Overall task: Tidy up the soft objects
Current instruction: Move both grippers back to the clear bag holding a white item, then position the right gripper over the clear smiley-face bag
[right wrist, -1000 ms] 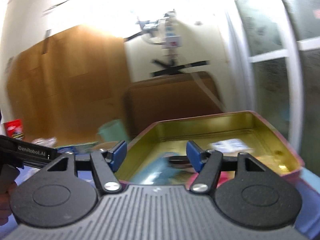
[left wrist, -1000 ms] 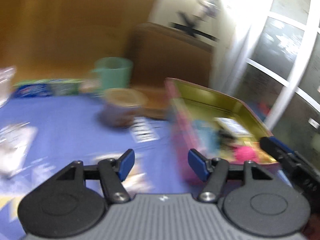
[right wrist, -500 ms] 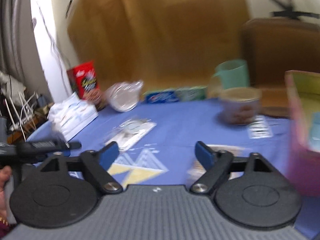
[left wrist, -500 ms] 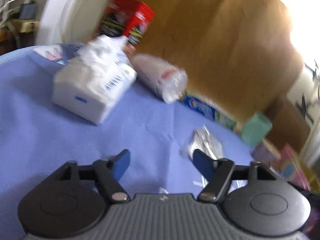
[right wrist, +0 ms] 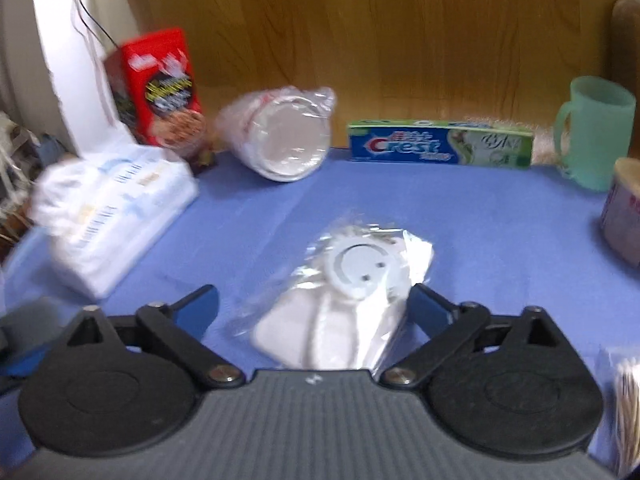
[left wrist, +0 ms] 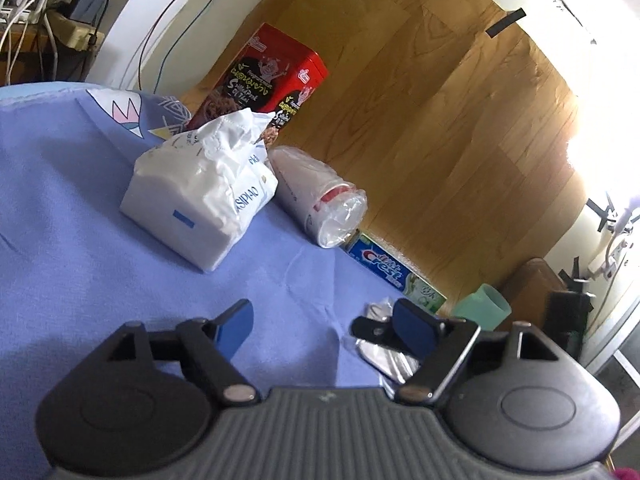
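Observation:
A white face mask in a clear plastic bag (right wrist: 344, 300) lies on the blue cloth between the open fingers of my right gripper (right wrist: 316, 304); its edge also shows in the left wrist view (left wrist: 384, 356) behind my right fingertip. A white soft tissue pack (left wrist: 200, 196) lies on the cloth ahead of my left gripper (left wrist: 320, 324), which is open and empty; the pack also shows at the left of the right wrist view (right wrist: 108, 216).
A red snack box (left wrist: 260, 84), a bagged stack of cups (left wrist: 320, 204), a Crest toothpaste box (right wrist: 440, 144) and a green mug (right wrist: 596, 132) line the wooden back wall. A small jar (right wrist: 624, 216) stands at the right.
Both grippers have swung left from the tin box toward the tissue pack. The right gripper has come down around the bagged mask.

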`<action>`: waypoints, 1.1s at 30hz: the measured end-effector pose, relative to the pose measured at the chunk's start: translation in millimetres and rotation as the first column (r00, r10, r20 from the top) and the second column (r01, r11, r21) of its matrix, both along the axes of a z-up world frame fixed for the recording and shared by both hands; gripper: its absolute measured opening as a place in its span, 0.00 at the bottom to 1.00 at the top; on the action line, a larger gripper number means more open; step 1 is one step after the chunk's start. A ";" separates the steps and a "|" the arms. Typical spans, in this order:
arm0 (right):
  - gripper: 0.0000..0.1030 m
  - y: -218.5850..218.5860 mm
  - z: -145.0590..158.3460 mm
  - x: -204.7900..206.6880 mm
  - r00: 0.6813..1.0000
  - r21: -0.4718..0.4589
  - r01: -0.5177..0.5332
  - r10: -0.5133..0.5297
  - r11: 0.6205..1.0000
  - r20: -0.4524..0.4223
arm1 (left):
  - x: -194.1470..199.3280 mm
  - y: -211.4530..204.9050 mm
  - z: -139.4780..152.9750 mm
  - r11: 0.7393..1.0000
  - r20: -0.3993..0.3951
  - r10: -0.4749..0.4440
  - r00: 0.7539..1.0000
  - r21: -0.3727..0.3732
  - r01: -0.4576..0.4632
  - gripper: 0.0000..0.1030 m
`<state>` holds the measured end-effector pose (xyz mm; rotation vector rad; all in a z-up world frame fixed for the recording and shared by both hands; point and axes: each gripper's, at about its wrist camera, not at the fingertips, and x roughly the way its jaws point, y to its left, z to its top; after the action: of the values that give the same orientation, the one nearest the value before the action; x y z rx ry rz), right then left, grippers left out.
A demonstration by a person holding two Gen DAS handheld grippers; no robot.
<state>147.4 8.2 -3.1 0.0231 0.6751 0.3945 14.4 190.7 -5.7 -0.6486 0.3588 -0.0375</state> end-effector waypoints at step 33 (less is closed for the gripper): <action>0.79 -94.2 -2.2 -137.8 0.974 -0.001 -0.207 0.206 0.978 0.089 | 25.2 -36.9 -3.1 0.970 -0.142 -0.157 0.977 0.164 0.179 0.87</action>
<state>9.6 -86.0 -5.4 -0.0567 0.5901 0.5956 39.6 153.8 -8.8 -0.4451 0.5351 -0.1254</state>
